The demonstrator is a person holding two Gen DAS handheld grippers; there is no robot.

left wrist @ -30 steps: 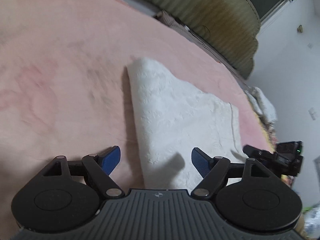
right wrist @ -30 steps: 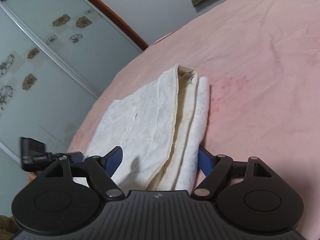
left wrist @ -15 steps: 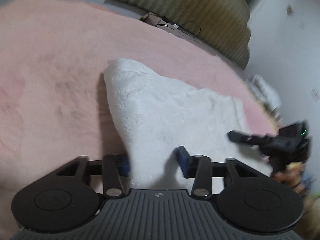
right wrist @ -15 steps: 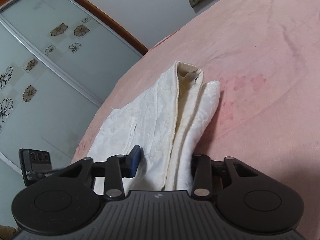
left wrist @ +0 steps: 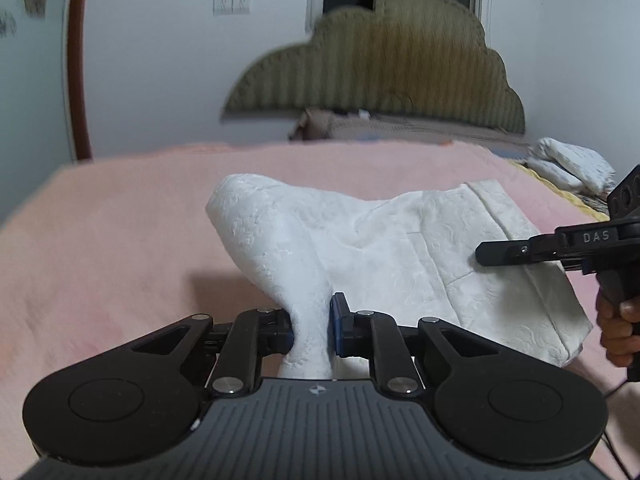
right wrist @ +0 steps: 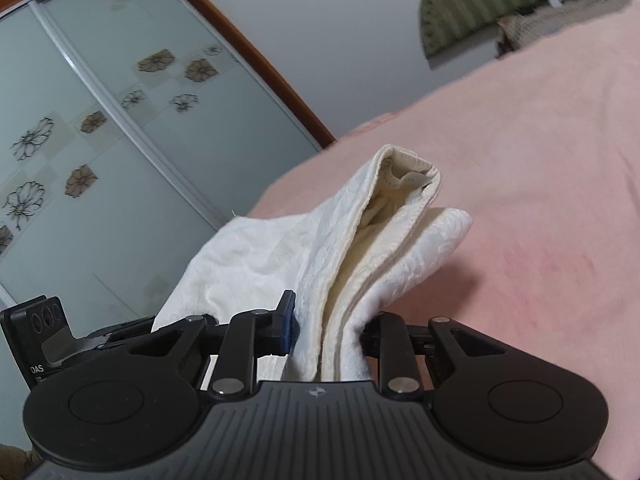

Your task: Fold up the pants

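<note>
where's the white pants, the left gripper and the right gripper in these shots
white pants (left wrist: 400,248), left wrist view, on the spread cloth above the bed
left gripper (left wrist: 311,326), left wrist view, between its fingertips, shut on a bunched edge
right gripper (right wrist: 329,330), right wrist view, between its fingertips, shut on the folded layers

- The pants (left wrist: 384,240) in your left gripper (left wrist: 311,330) are white cloth with a raised, embossed pattern, matt.
- The bed (left wrist: 120,240) beneath your grippers wears a soft, fuzzy pink cover.
- Your right gripper (right wrist: 328,332) is matt black plastic with shiny metal pins.
- Ahead of your left gripper, the headboard (left wrist: 380,76) looks like ribbed olive fabric.
</note>
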